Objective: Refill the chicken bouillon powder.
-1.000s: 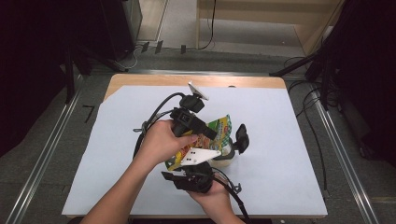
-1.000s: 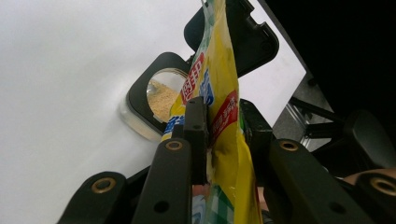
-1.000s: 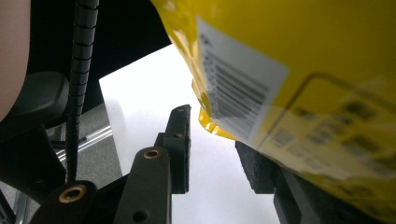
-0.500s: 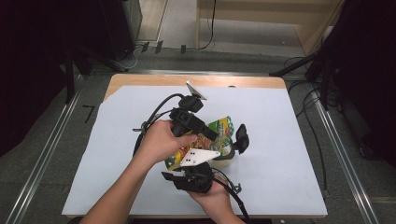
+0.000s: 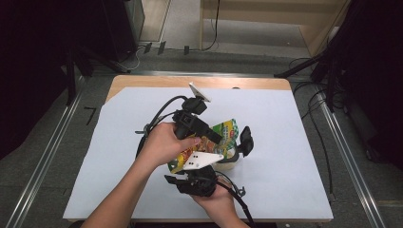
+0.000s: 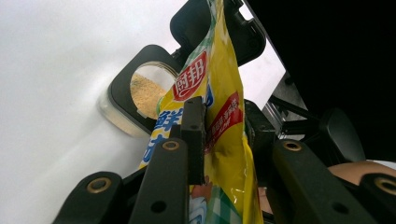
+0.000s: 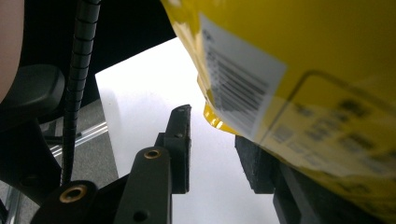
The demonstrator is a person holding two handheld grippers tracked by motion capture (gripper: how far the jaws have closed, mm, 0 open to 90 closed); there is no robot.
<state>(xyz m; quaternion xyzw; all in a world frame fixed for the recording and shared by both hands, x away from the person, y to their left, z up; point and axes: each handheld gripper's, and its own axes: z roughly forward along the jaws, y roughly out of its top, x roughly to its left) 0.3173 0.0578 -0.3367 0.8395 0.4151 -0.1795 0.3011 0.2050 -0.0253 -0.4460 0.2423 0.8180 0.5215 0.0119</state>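
A yellow and green seasoning packet (image 5: 223, 130) hangs tilted over a small clear jar (image 5: 232, 156) whose black flip lid (image 5: 245, 138) stands up. In the left gripper view the jar (image 6: 145, 88) holds yellowish powder. My left gripper (image 6: 224, 126) is shut on the packet (image 6: 219, 93), with one pad (image 6: 194, 140) pressed on its printed face. It comes in from the left in the high view (image 5: 215, 137). My right gripper (image 7: 212, 154) stands open just below the packet's barcode side (image 7: 289, 70), with white table showing between its pads. In the high view it (image 5: 202, 171) sits under its grey plate.
A white sheet (image 5: 294, 156) covers the wooden table (image 5: 157, 81). Cables trail from both grippers over the sheet at the left (image 5: 142, 137) and near the front edge (image 5: 237, 199). Metal rails (image 5: 347, 156) run along both sides of the table.
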